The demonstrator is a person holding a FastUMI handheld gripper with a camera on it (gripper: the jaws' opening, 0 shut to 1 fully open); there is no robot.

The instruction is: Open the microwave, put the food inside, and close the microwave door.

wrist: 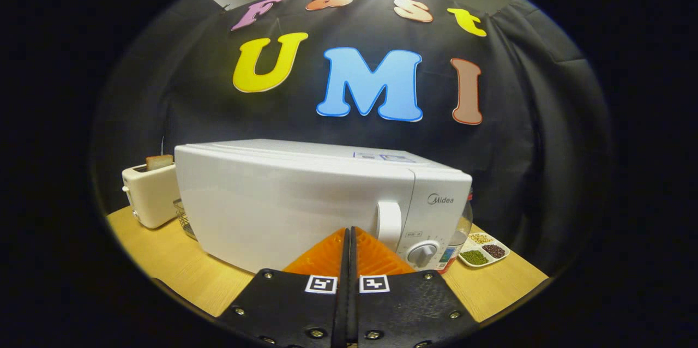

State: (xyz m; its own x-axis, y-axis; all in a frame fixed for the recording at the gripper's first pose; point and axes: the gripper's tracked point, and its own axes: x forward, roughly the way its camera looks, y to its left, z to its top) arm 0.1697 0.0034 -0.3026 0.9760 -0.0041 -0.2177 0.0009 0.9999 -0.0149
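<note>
Brand "Midea" on microwave point(327, 201) control panel, above dial; other small panel labels too small to read

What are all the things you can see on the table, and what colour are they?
microwave: one, white, middle of the table just beyond the fingers, door shut
door handle: one, white, on the microwave's front, just ahead of the fingertips
knob: one, white, below the handle
toaster: one, cream, left of the microwave
toast: one slice, brown, sticking up out of the toaster
wire basket: one, metal, between toaster and microwave, mostly hidden
bottle: one, clear, behind the microwave's right side
divided dish: one, white, right of the microwave, holding green, dark and pale beans
table: one, light wood
gripper: one, fingers closed together, holding nothing
</note>
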